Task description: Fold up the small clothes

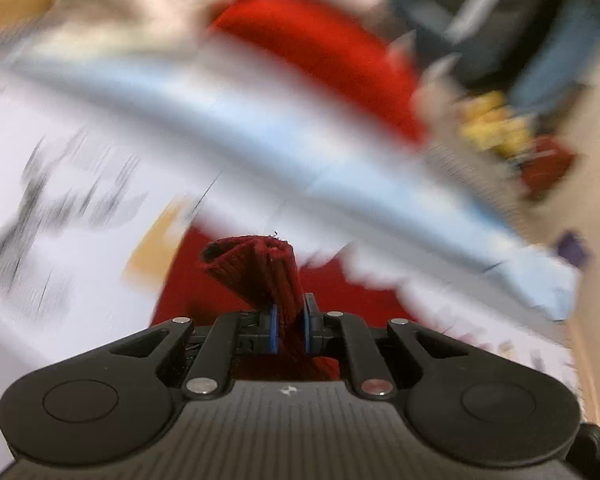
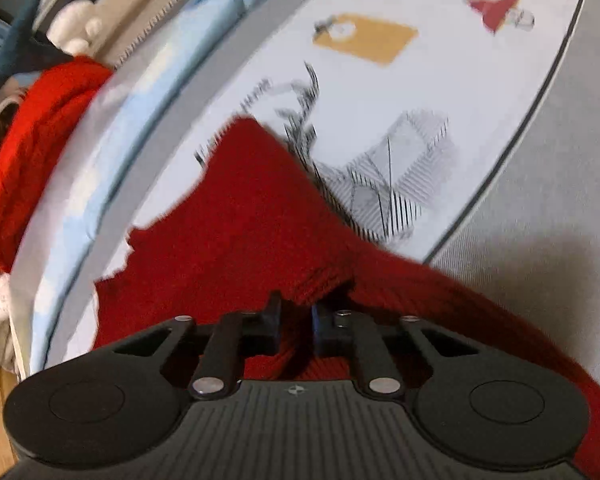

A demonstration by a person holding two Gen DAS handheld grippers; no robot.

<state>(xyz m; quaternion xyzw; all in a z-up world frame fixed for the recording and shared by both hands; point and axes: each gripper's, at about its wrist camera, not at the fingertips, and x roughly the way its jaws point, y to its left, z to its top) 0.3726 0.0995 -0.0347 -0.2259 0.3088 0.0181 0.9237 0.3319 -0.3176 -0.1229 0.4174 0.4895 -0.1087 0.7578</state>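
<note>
A dark red knitted garment (image 2: pixel 244 216) lies spread over a white printed cloth. My right gripper (image 2: pixel 296 320) is shut on its ribbed edge close to the fingers. My left gripper (image 1: pixel 289 326) is shut on a bunched ribbed fold of the same red garment (image 1: pixel 260 268), which sticks up between the blue pads (image 1: pixel 273 330). The left wrist view is strongly motion-blurred.
A second bright red knit (image 2: pixel 40 128) lies in a pile of clothes at the left, and it also shows in the left wrist view (image 1: pixel 320 56). A white cloth with drawings (image 2: pixel 380 92) and a pale blue band (image 1: pixel 260 128) covers the surface. A grey surface (image 2: pixel 548 168) lies at right.
</note>
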